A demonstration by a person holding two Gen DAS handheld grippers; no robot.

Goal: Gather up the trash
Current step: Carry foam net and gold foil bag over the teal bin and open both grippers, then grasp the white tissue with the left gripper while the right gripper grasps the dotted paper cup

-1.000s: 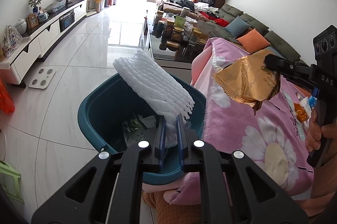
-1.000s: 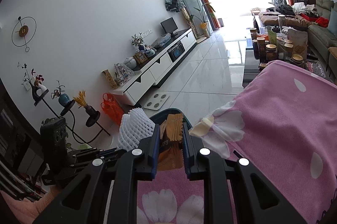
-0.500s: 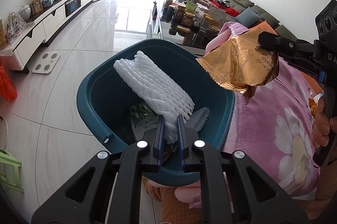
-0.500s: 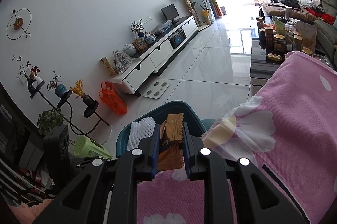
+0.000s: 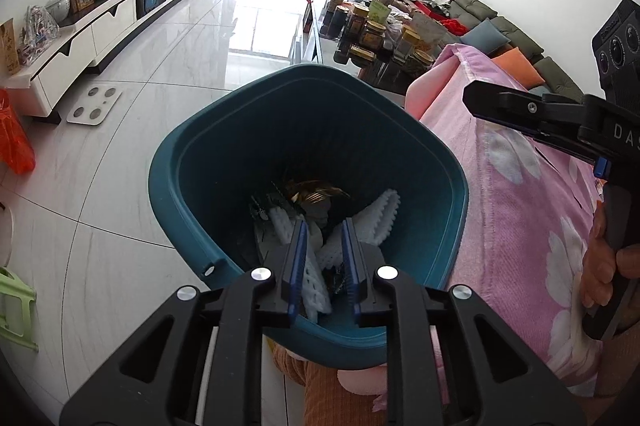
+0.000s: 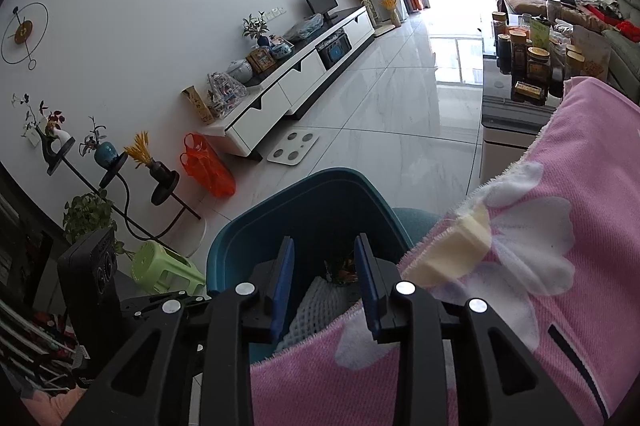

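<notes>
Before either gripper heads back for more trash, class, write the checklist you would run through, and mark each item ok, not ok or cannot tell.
1. Left gripper has let go: ok, jaws opening, white foam net lies loose below them.
2. Right gripper empty: ok, jaws opening, nothing between them.
3. Gold wrapper inside the teal bin: ok.
4. Foam net fully inside the bin: ok.
5. Bin has room left: ok.
6. More trash on the pink blanket: cannot tell.
</notes>
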